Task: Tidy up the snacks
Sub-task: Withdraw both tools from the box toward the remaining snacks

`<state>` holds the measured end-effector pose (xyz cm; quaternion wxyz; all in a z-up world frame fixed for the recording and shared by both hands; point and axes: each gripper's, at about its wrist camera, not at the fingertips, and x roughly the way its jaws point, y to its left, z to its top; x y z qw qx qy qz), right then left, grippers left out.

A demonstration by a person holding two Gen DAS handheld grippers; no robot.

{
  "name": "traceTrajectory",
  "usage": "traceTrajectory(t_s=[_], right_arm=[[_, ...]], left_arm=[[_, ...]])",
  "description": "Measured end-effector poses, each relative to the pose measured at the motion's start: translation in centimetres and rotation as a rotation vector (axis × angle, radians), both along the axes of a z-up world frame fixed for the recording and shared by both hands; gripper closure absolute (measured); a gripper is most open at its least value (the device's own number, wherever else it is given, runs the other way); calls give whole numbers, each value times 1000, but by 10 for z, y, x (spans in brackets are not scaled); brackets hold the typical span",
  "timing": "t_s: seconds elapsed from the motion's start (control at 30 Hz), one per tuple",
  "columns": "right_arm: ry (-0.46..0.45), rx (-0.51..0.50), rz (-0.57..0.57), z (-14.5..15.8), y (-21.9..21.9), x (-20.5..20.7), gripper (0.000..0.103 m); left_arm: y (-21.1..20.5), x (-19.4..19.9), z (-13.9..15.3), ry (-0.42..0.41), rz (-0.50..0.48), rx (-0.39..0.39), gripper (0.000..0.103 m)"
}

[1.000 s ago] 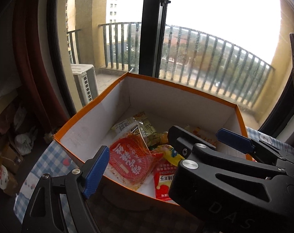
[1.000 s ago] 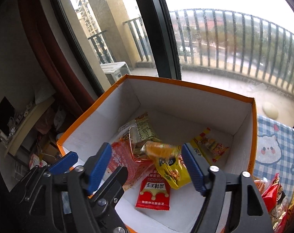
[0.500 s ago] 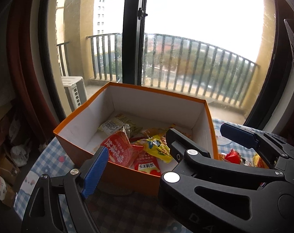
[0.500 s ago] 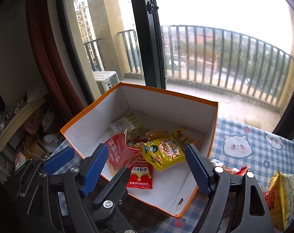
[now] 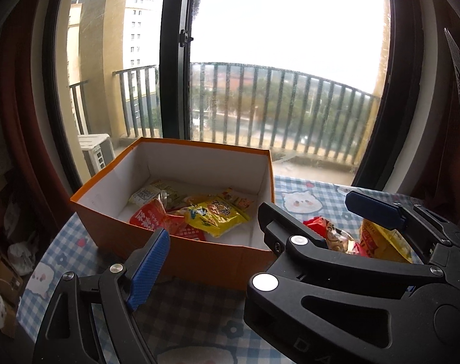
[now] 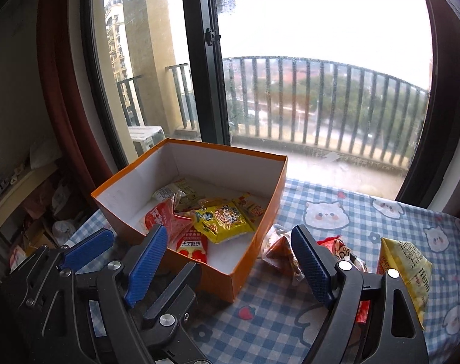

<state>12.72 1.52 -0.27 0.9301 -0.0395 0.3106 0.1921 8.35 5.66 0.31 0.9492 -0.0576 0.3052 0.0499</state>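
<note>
An orange box [image 5: 199, 145] [image 6: 226, 149] with white walls stands on the checked tablecloth [image 6: 360, 212]. It holds several snack packets, among them a yellow packet [image 5: 217, 216] [image 6: 225, 222] and a red packet [image 5: 149, 217] [image 6: 158, 217]. Loose snacks lie to the right of the box: a brown packet [image 6: 277, 251], a red one [image 5: 315, 224] [image 6: 331, 242] and a yellow one [image 5: 381, 239] [image 6: 409, 262]. My left gripper [image 5: 230, 250] is open and empty in front of the box. My right gripper [image 6: 230, 238] is beside it, jaws opening, nothing between them. The right gripper's fingers [image 5: 293, 242] hide my left gripper's right finger.
Behind the table are a large window with a black frame [image 6: 208, 60] and a balcony railing [image 6: 321, 100]. A dark red curtain [image 6: 59, 91] hangs at the left. Bags and cartons [image 5: 5, 267] clutter the floor beyond the table's left edge.
Both grippers have drawn back and risen from above the box, which now looks smaller and farther. The loose snacks to the right of the box have come into view.
</note>
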Motion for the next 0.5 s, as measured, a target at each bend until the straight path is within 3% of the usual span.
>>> traceTrajectory(t_s=[0.5], right_arm=[[-75, -11, -95, 0, -67, -42, 13]], left_arm=[[-63, -23, -3, -29, -93, 3, 14]])
